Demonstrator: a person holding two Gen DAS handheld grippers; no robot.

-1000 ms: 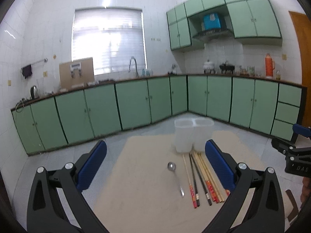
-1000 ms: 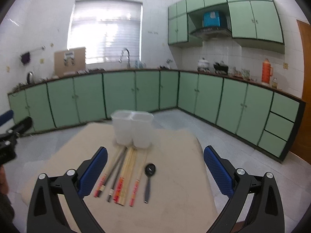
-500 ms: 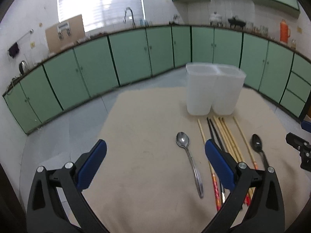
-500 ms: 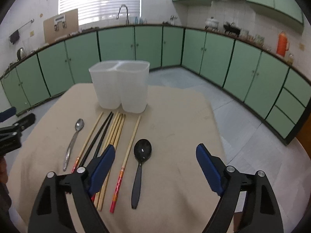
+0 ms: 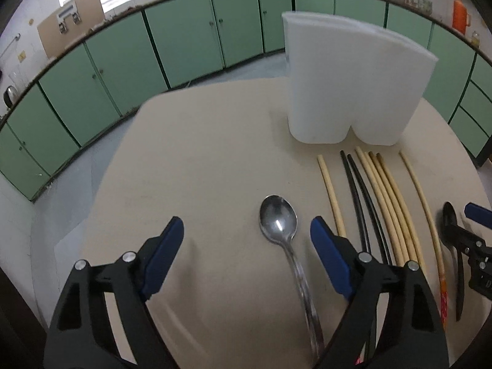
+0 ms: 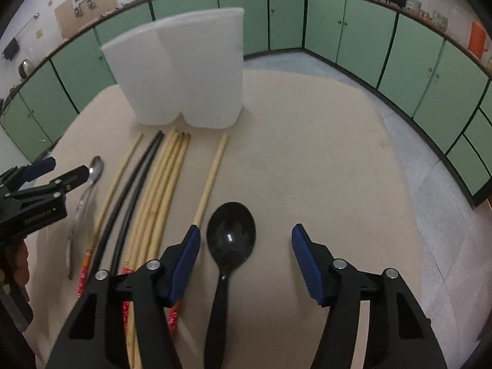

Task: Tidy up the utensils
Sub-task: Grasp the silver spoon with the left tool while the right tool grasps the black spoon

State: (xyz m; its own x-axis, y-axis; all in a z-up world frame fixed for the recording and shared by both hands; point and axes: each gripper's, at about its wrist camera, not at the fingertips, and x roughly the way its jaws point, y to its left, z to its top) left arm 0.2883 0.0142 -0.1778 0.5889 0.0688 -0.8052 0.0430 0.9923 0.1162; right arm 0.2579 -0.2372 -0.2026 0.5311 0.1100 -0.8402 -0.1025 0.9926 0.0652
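Observation:
A white two-compartment holder (image 5: pixel 353 86) stands at the far side of the beige table (image 5: pixel 196 160); it also shows in the right wrist view (image 6: pixel 184 77). Several wooden and black chopsticks (image 5: pixel 378 203) lie in front of it, also seen in the right wrist view (image 6: pixel 160 190). A metal spoon (image 5: pixel 284 236) lies between my left gripper's (image 5: pixel 246 233) open fingers, near the right one. A black spoon (image 6: pixel 229 246) lies between my right gripper's (image 6: pixel 246 240) open fingers. Both grippers are low over the table and empty.
Green kitchen cabinets (image 5: pixel 184 37) run around the room behind the table. The table's far edge (image 6: pixel 338 83) drops to a tiled floor. Each gripper shows at the other view's side, the right one (image 5: pixel 473 246) and the left one (image 6: pixel 37 190).
Both grippers have moved down and forward toward the table. The left now straddles the metal spoon, the right the black spoon. Both jaws have narrowed somewhat.

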